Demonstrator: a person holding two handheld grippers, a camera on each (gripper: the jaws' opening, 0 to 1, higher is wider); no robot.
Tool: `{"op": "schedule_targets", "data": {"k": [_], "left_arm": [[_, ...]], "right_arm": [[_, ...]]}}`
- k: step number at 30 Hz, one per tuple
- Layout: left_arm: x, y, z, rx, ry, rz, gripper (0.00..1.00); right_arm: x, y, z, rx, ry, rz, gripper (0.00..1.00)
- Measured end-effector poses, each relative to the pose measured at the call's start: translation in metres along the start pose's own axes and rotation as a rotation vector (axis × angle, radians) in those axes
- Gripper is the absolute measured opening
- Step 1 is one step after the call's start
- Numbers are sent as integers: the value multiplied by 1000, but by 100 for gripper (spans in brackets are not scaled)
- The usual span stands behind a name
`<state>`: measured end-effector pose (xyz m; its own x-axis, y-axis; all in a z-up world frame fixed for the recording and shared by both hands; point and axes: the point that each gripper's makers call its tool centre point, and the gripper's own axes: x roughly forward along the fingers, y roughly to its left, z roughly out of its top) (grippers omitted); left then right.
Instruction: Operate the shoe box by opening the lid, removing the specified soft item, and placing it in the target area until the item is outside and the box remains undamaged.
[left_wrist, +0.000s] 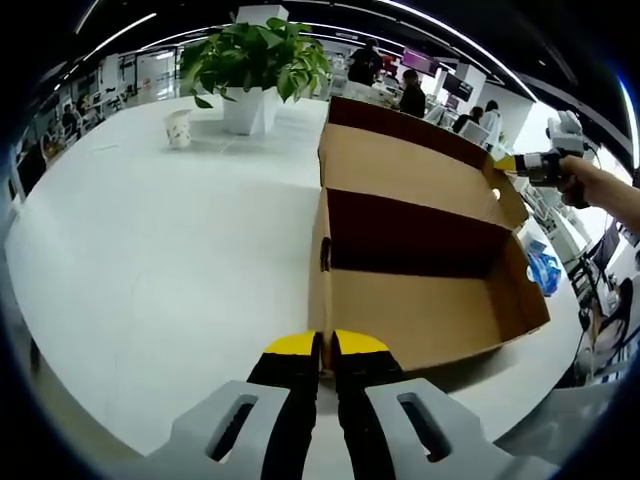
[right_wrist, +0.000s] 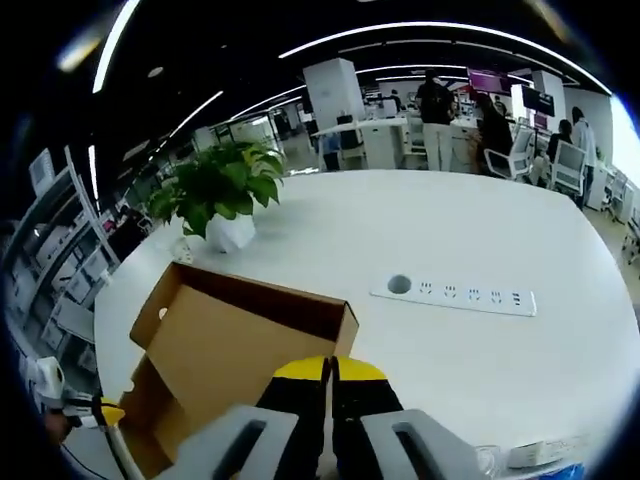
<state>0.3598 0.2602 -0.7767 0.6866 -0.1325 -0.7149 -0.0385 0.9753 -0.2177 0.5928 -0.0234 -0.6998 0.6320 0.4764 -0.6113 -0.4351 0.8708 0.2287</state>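
Two tongs are working the cardboard shoe box (left_wrist: 420, 260) on the white counter (left_wrist: 150, 250): left tongs (left_wrist: 325, 350) clamping its near corner wall, steadying it; right tongs (right_wrist: 328, 372) pinching the lid (right_wrist: 225, 350) edge, likely holding it open. Visible box interior is showing bare; the soft item is not showing

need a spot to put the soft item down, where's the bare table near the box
Widest bare patch: white table between the shoe box and the potted plant with the paper cup. Also free: between the box and the power strip. Crowded at the box's far corner, by the blue packet.
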Motion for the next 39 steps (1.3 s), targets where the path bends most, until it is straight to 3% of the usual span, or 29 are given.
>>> {"op": "schedule_targets", "data": {"k": [10,20,39], "left_arm": [[-5,-3,-2,-1,-4,4,2],[-6,-3,-2,2,-6,2,2],[-5,-2,-2,-1,-10,-16,2]], "right_arm": [[-23,13,4,-25,-71,25,0],[-60,37,-4,-43,-126,42,0],[-68,38,-2,-59,-167,46,0]]}}
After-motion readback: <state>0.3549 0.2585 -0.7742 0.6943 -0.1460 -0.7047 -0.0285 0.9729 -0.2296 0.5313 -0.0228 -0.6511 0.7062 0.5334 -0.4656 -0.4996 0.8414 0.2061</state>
